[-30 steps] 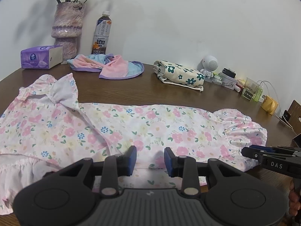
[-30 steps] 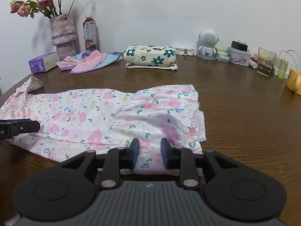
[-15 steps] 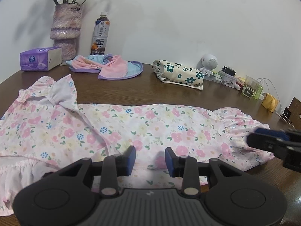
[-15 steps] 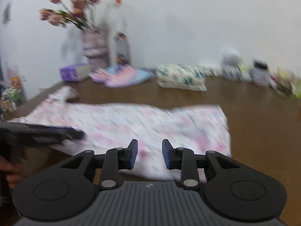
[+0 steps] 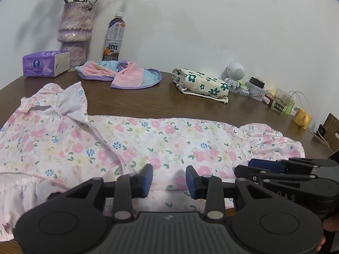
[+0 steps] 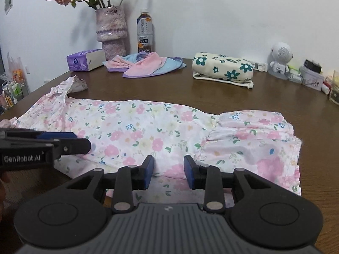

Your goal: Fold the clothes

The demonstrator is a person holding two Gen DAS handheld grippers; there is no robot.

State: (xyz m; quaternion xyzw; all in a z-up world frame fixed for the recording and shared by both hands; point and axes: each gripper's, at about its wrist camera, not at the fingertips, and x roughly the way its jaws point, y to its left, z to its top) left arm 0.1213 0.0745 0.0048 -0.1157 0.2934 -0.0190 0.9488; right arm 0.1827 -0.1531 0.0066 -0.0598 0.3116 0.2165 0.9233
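A pink floral dress (image 5: 169, 135) lies flat along the brown table (image 5: 148, 103), collar and sleeve to the left, ruffled hem to the right. My left gripper (image 5: 169, 178) is open over the dress's near edge at mid-length, with nothing between its fingers. From the right wrist view the dress (image 6: 137, 127) spreads across the table (image 6: 211, 93), and my right gripper (image 6: 168, 172) is open over the near edge by the waist seam, also empty. Each gripper shows side-on in the other's view: the right gripper (image 5: 246, 167) beside the hem, the left gripper (image 6: 84, 142) over the bodice.
Along the back wall stand a vase with flowers (image 5: 75, 33), a tea bottle (image 5: 113, 40), a tissue box (image 5: 45, 63), a pink and blue towel (image 5: 127, 76), a folded flowered cloth (image 5: 201, 83), a white robot figure (image 5: 235, 74) and small items with a yellow cup (image 5: 303, 118).
The right gripper swung left from the hem end toward the dress's middle, closer to the left gripper. The left gripper barely moved. Both stayed open.
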